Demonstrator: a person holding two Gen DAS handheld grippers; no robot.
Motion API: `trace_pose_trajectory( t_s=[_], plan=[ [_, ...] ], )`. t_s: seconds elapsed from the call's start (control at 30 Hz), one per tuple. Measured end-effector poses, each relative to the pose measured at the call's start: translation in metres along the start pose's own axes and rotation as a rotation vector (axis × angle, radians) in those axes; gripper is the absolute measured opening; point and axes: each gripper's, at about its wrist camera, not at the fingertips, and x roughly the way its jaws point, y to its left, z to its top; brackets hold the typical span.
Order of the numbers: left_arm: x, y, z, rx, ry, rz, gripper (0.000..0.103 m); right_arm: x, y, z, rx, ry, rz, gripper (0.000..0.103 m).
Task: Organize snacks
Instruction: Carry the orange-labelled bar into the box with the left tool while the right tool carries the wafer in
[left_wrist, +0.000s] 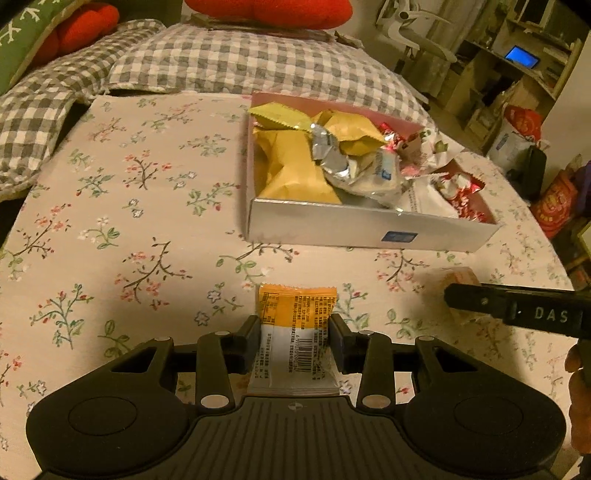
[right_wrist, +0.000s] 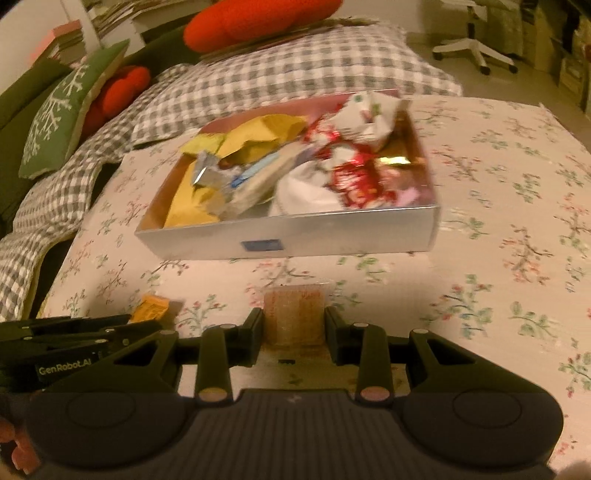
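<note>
My left tongs (left_wrist: 294, 328) are clamped on an orange-and-white snack packet (left_wrist: 295, 332), barcode side up, held over the near part of the floral-cloth surface (left_wrist: 122, 206). In the right wrist view the same packet (right_wrist: 149, 309) shows just its orange end past the left tool. Beyond it, toward the far edge, sits the silver box (left_wrist: 354, 229), open, stuffed with yellow packets (left_wrist: 291, 170), silver foil wrappers (left_wrist: 332, 158) and red-and-white packets (left_wrist: 458, 188) at its right end. My right tongs (right_wrist: 294, 328) are clamped on a clear-wrapped brownish snack (right_wrist: 294, 317), near the box's front wall (right_wrist: 295, 236) but apart from it. View is blurred there. Checked blanket (right_wrist: 258, 74) lies behind the surface's far edge.
</note>
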Motion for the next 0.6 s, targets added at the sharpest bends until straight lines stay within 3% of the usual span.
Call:
trace_pose_trajectory(
  t_s=[0.33, 0.6],
  plan=[
    [-0.007, -0.016, 0.026, -0.003, -0.054, -0.069, 0.037, -0.024, -0.022, 0.027, 0.058, -0.064, -0.004, 0.032],
    [-0.006, -0.031, 0.063, 0.015, -0.098, -0.084, 0.037, -0.026, -0.016, 0.059, 0.036, -0.104, 0.003, 0.032]
  ],
)
